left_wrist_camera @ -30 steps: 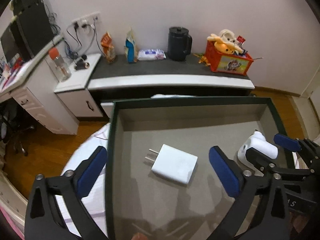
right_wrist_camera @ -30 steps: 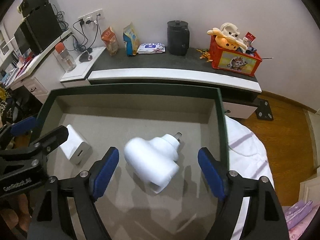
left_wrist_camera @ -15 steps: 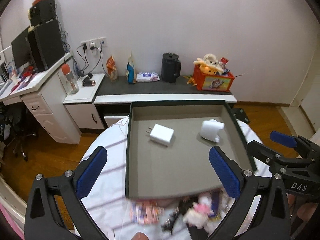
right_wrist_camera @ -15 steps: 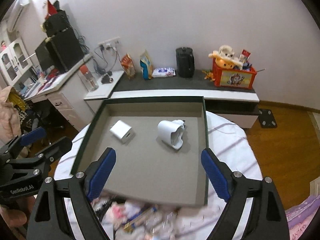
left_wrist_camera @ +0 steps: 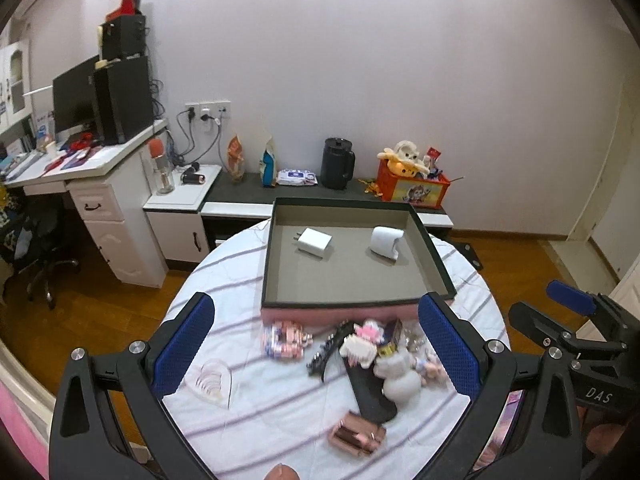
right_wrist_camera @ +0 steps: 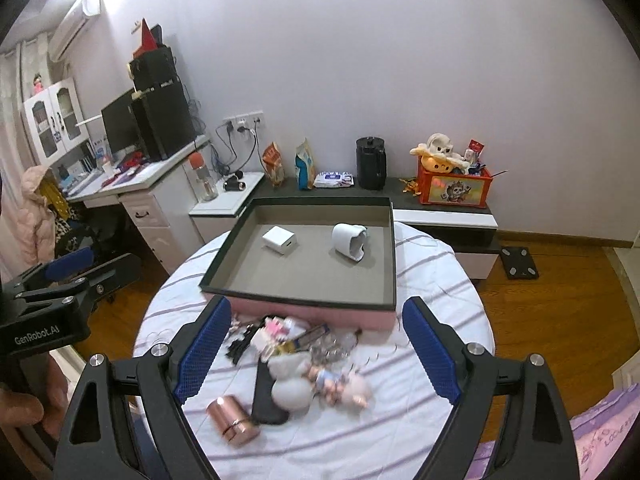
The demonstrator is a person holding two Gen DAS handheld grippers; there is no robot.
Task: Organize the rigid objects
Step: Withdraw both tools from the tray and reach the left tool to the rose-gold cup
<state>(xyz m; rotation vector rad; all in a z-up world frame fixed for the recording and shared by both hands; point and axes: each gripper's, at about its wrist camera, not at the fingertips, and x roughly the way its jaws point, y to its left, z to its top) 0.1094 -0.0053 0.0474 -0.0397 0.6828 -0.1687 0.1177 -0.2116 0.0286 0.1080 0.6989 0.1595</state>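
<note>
A shallow dark-rimmed box [left_wrist_camera: 434,258] [right_wrist_camera: 394,264] with a pink side sits at the far part of the round table. Inside lie a white square charger [left_wrist_camera: 315,243] [right_wrist_camera: 279,239] and a white rounded plug adapter [left_wrist_camera: 385,240] [right_wrist_camera: 350,241]. In front of the box is a heap of small items: a rose-gold cylinder [right_wrist_camera: 233,420] [left_wrist_camera: 357,434], a black hair clip [left_wrist_camera: 324,354], a white figurine [left_wrist_camera: 398,372] [right_wrist_camera: 289,384] and a small doll [right_wrist_camera: 340,384]. My left gripper [left_wrist_camera: 316,344] and my right gripper [right_wrist_camera: 316,348] hover above the heap, both open and empty.
The table wears a white cloth with purple stripes [left_wrist_camera: 248,280]. A clear heart-shaped piece [left_wrist_camera: 212,380] lies at its left. Behind stand a low cabinet [left_wrist_camera: 320,196] with a black kettle [left_wrist_camera: 337,158] and an orange toy box [left_wrist_camera: 412,186], and a white desk [left_wrist_camera: 100,184] at left.
Both grippers have pulled back and up from the box, leaving the charger and adapter inside. The heap of small items on the cloth has come into view below them.
</note>
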